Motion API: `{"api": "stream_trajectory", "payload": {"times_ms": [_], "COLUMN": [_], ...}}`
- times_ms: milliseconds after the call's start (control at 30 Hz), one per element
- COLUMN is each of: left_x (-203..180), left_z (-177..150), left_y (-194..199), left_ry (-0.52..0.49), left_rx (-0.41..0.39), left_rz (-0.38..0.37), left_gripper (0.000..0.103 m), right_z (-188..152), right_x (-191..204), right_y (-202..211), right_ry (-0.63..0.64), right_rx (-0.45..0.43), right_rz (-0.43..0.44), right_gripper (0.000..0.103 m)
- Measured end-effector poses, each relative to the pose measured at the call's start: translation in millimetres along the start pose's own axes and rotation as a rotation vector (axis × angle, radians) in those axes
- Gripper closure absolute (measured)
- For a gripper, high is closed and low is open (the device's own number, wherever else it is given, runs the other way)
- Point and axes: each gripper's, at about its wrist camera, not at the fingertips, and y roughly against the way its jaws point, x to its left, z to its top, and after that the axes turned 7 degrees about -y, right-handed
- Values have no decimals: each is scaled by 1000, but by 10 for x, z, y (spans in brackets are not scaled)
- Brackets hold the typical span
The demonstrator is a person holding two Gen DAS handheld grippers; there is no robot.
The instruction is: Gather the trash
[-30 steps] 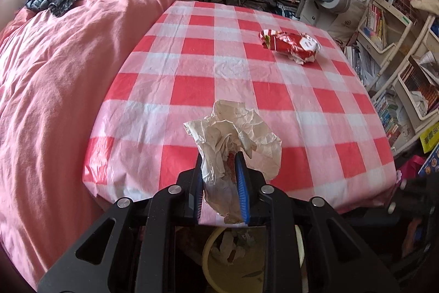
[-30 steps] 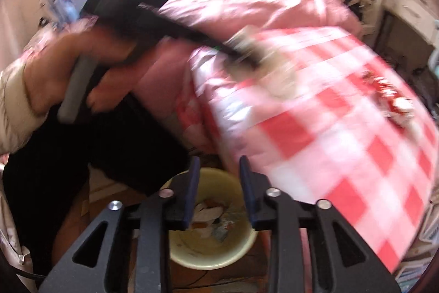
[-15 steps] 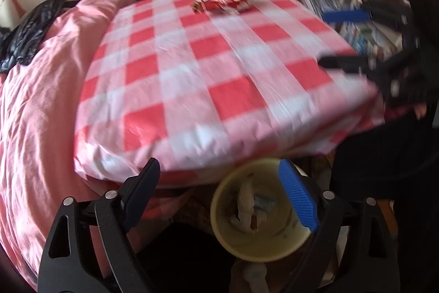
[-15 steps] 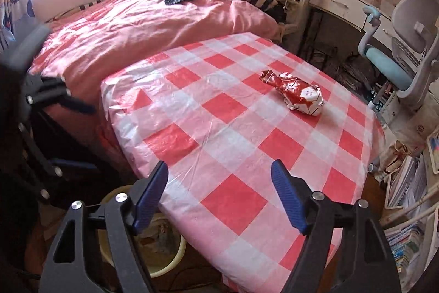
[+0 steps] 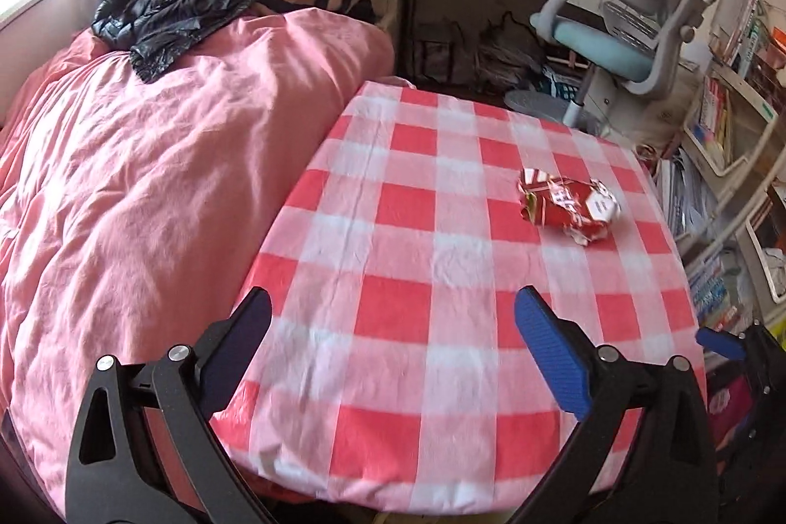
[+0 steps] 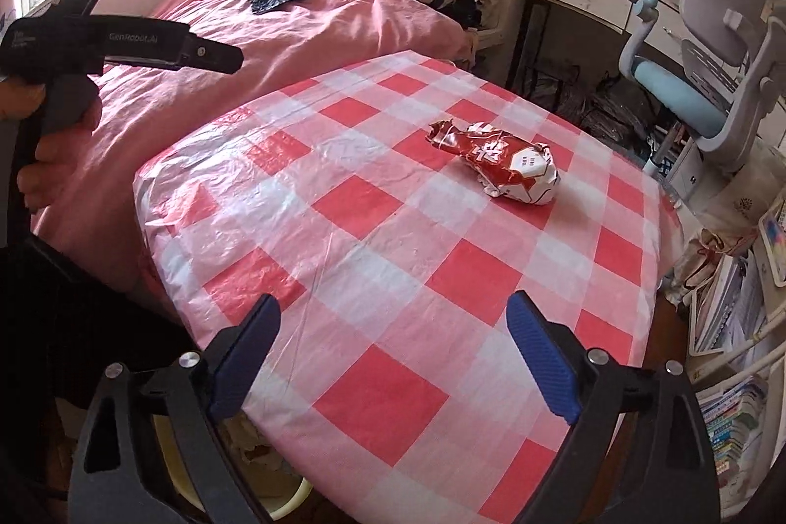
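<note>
Pink bedding covers a bed (image 5: pixel 162 180) beside a desk (image 5: pixel 442 278) spread with a red-and-white checked cloth. A black jacket (image 5: pixel 182 8) lies at the bed's far end, and a grey and blue chair (image 6: pixel 697 82) stands beyond the desk. A yellow bin (image 6: pixel 275 494) peeks out under the desk's near edge, with scraps inside. One crumpled red wrapper (image 6: pixel 501 165) lies alone on the far right part of the desk. Both the left claw (image 5: pixel 393 352) and right claw (image 6: pixel 393 357) hover over the near edge, jaws opening wide, nothing between them.
</note>
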Motion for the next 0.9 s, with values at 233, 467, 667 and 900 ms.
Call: {"api": "stream_trajectory", "payload": {"times_ms": [233,467,667,900], "left_x": [9,-11,-11,-38], "left_z": [-138,-203,-201,-169], "left_y": [-224,-288,-325,-303], "left_ry": [3,-6,5,9], "left_rx": [90,114,115,84], "left_rz": [-28,-18,1,4], "left_gripper": [7,7,7,7], "right_z": [34,-76,-86,-80], "right_x": [18,198,174,213], "right_y": [-122,-189,-169,-180], "right_ry": [-5,79,62,75], "right_rx": [36,92,90,92], "right_rz": [-18,-28,-35,-35], "right_gripper": [10,9,9,9]}}
